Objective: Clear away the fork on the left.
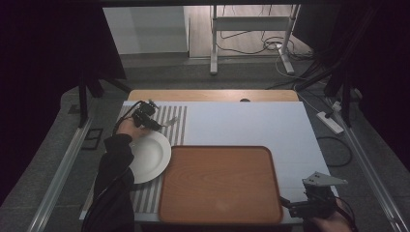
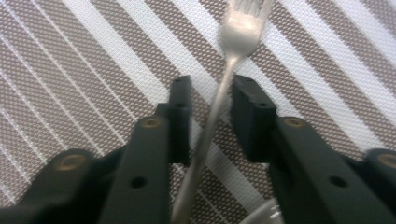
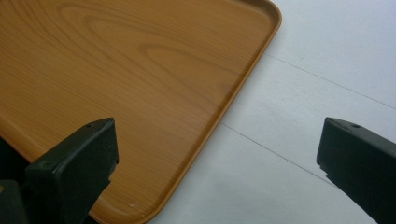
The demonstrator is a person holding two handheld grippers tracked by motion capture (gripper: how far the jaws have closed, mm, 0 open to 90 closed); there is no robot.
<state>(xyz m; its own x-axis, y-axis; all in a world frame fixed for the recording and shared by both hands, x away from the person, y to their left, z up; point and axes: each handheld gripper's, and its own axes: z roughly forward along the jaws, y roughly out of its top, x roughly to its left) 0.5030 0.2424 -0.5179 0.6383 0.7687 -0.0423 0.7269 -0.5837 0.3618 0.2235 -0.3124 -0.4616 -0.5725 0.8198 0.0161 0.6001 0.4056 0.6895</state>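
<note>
A silver fork [image 2: 238,32] lies on the striped placemat [image 2: 93,70], tines pointing away. Its handle runs between the two black jaws of my left gripper [image 2: 210,86], with a narrow gap showing on each side, so the pads do not press it. In the high view the left gripper [image 1: 154,123] sits just beyond the white plate [image 1: 150,154], with the fork [image 1: 170,122] at its tip. My right gripper [image 1: 285,203] rests at the near right corner of the wooden tray [image 1: 220,183]. Its jaws [image 3: 217,144] stand wide apart over the tray's edge [image 3: 243,79], holding nothing.
The tray is bare and lies on a white table cover [image 1: 251,123]. The plate's rim [image 2: 266,215] shows at the bottom of the left gripper view. The placemat [image 1: 176,121] runs along the table's left side. Cables and a desk frame stand on the floor beyond.
</note>
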